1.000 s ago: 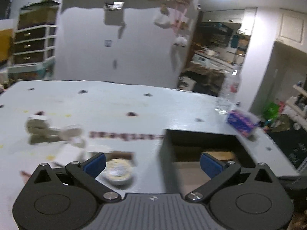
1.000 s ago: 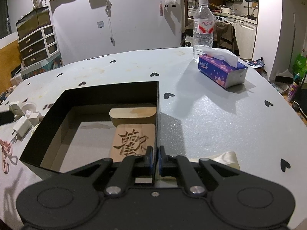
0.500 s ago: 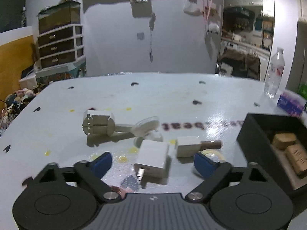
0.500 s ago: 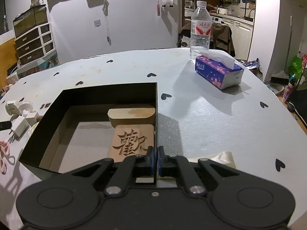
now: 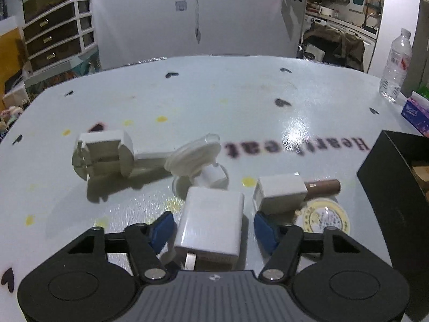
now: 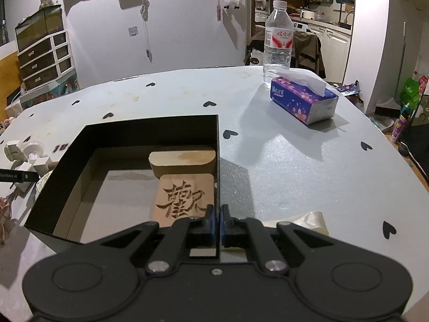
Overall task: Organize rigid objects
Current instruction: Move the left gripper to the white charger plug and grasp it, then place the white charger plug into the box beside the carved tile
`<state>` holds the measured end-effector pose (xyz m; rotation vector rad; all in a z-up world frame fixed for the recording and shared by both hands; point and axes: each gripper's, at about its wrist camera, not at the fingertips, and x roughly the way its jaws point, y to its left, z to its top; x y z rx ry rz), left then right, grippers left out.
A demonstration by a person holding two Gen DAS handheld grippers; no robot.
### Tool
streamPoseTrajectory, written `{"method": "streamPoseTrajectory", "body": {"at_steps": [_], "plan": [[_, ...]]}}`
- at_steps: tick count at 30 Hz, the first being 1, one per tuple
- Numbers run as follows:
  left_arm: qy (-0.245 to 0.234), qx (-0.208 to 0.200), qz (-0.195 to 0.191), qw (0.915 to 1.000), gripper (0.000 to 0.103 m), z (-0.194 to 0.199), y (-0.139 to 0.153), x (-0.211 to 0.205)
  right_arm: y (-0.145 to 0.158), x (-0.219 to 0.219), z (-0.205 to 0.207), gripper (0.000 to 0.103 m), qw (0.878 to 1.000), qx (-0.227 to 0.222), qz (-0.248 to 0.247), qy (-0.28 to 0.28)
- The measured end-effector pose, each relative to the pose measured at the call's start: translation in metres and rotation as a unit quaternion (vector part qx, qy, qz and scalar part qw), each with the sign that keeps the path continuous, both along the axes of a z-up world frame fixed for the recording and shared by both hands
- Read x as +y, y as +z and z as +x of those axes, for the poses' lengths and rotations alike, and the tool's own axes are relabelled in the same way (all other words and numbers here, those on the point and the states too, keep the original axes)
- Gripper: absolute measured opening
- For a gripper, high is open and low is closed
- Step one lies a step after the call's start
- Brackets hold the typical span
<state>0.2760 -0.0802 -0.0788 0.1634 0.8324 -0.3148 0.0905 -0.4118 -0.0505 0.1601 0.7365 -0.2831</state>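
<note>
Left gripper [image 5: 211, 228] fingers apart, straddling the white charger [image 5: 210, 226] on the table [image 5: 241, 102], probably lined up for a pinch. Right gripper [image 6: 216, 221] clamped on the black box [image 6: 150, 131] wall, likely steadying it. Two wooden blocks [image 6: 185, 197] already lie inside.

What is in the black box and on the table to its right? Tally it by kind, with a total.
Wooden blocks in the black box: 2
Water bottle: 1
Tissue pack: 1
Cream roll, partly hidden by the right claw: 1
Total: 5
</note>
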Motion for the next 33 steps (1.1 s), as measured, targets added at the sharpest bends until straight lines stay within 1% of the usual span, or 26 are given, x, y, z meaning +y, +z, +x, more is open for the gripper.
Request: {"method": "streamPoseTrajectory", "body": {"at_steps": [2, 5, 8, 10, 12, 14, 16, 19, 22, 24, 28, 33], "plan": [[0.006, 0.000, -0.001, 1.0000, 0.050, 0.000, 0.002, 0.000, 0.000, 0.000, 0.000, 0.004, 1.000, -0.001, 0.001, -0.001], [0.009, 0.005, -0.001, 0.9999, 0.049, 0.000, 0.004, 0.002, -0.001, -0.001, -0.001, 0.004, 1.000, -0.001, 0.003, -0.003], [0.023, 0.009, -0.003, 0.9997, 0.049, -0.004, 0.006, 0.004, -0.001, 0.000, -0.002, 0.004, 1.000, -0.001, 0.004, -0.005], [0.037, 0.015, -0.014, 0.9991, 0.049, -0.007, 0.007, 0.008, -0.001, -0.001, -0.002, 0.004, 1.000, -0.001, 0.005, -0.006], [0.049, 0.016, -0.033, 0.9981, 0.048, -0.014, 0.013, 0.011, -0.001, 0.000, -0.002, 0.003, 1.000, -0.002, 0.004, -0.006], [0.057, 0.000, -0.061, 0.9965, 0.048, -0.028, 0.022, 0.013, -0.001, 0.000, -0.002, 0.003, 1.000, -0.002, 0.005, -0.006], [0.049, -0.009, -0.087, 0.9950, 0.048, -0.041, 0.032, 0.011, -0.001, 0.000, -0.002, 0.003, 1.000, -0.003, 0.005, -0.006], [0.037, -0.005, -0.128, 0.9911, 0.047, -0.058, 0.049, 0.002, -0.002, 0.000, -0.002, 0.003, 1.000, -0.003, 0.004, -0.006], [0.011, -0.003, -0.159, 0.9873, 0.047, -0.072, 0.064, -0.014, -0.002, 0.000, -0.002, 0.003, 1.000, -0.003, 0.004, -0.006], [-0.004, -0.002, -0.174, 0.9848, 0.047, -0.079, 0.073, -0.025, -0.002, 0.000, -0.002, 0.003, 1.000, -0.003, 0.004, -0.006], [-0.029, 0.013, -0.202, 0.9788, 0.047, -0.087, 0.083, -0.051, -0.001, -0.001, -0.003, 0.003, 1.000, -0.005, 0.006, -0.005], [-0.056, 0.043, -0.225, 0.9718, 0.047, -0.091, 0.086, -0.092, -0.002, -0.002, -0.004, 0.003, 1.000, -0.008, 0.008, -0.005]]}}
